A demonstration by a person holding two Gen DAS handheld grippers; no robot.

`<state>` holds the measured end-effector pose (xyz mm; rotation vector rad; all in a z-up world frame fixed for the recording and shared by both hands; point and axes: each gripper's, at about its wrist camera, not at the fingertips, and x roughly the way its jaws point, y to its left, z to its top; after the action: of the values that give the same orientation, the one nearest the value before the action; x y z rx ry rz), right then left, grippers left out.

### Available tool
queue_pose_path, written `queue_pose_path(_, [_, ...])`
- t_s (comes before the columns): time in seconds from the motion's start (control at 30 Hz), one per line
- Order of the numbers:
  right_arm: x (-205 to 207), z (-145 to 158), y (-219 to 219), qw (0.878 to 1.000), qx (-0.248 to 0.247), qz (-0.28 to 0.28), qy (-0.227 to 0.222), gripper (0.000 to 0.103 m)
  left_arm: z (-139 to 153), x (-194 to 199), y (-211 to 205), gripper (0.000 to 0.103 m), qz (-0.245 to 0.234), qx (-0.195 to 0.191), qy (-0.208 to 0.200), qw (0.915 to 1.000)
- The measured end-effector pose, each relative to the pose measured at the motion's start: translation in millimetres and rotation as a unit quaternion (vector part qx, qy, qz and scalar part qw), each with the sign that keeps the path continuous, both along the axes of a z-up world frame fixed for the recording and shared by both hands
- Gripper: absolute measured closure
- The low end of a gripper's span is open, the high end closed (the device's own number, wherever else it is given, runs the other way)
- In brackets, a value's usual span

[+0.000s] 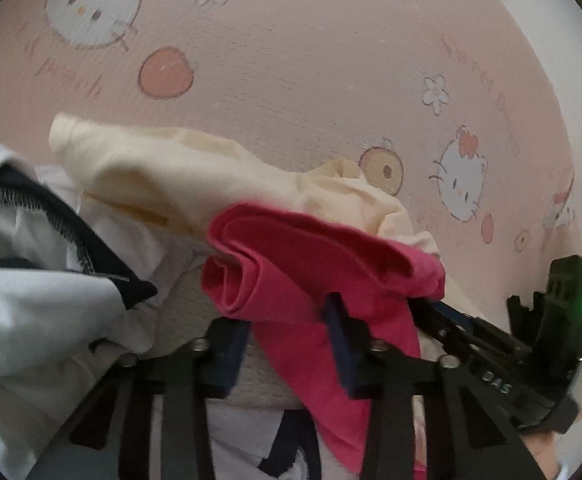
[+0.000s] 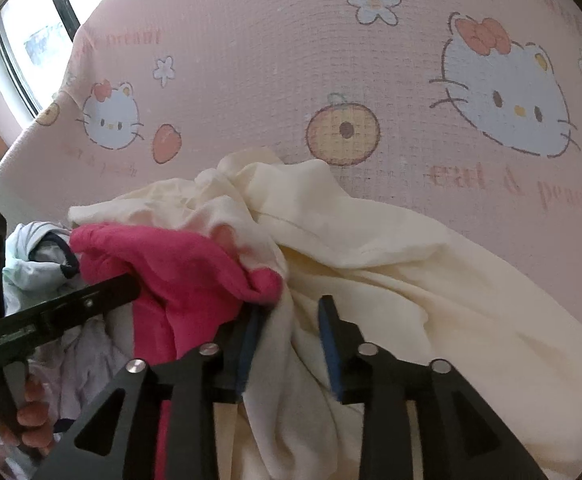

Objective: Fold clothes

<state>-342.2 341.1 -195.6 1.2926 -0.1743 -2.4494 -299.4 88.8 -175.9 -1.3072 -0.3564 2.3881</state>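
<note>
A pink garment [image 1: 299, 264] lies bunched across my left gripper [image 1: 287, 332]. Its folds fill the narrow gap between the blue pads and drape over the right finger [image 1: 343, 352], so the gripper is shut on it. A cream garment [image 2: 391, 264] spreads over the pink printed sheet [image 2: 275, 60]. A bunch of it runs in pinched folds between the fingers of my right gripper [image 2: 289, 344], shut on it. In the left wrist view the right gripper [image 1: 431, 312] reaches under the pink cloth's edge; the cream garment [image 1: 163, 172] lies behind. In the right wrist view the pink garment [image 2: 179, 276] rests against the left gripper [image 2: 103, 292].
A white garment with dark navy trim [image 1: 51, 272] is heaped at the left. A hand [image 2: 31, 416] holds the left gripper's handle. The sheet's far edge meets a window [image 2: 31, 52] at the upper left. Bare sheet stretches beyond the clothes.
</note>
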Motion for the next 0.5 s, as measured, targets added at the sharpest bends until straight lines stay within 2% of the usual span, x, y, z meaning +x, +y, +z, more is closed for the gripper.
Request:
queue_pose_path(0.1, [11, 7, -4, 1.0, 0.017, 0.008, 0.009, 0.051, 8, 7, 0, 0.09, -0.01, 0.006, 0.019, 0.9998])
queue_pose_path(0.2, [24, 13, -6, 0.999, 0.03, 0.014, 0.021, 0.041, 16, 12, 0, 0.095, -0.022, 0.021, 0.03, 0.9991])
queue_pose_path(0.3, [38, 19, -8, 0.998, 0.043, 0.02, 0.034, 0.039, 24, 18, -1, 0.097, -0.034, 0.037, 0.041, 0.9979])
queue_pose_path(0.37, [46, 26, -11, 0.998, 0.035, 0.024, 0.045, 0.039, 28, 22, -3, 0.097, -0.037, 0.051, 0.046, 0.997])
queue_pose_path(0.47, [57, 37, -16, 0.997, 0.021, 0.031, 0.062, 0.039, 37, 27, -12, 0.097, -0.038, 0.097, 0.045, 0.9935])
queue_pose_path(0.5, [61, 41, -19, 0.997, 0.014, 0.041, 0.072, 0.039, 40, 28, -12, 0.097, -0.042, 0.102, 0.047, 0.9928])
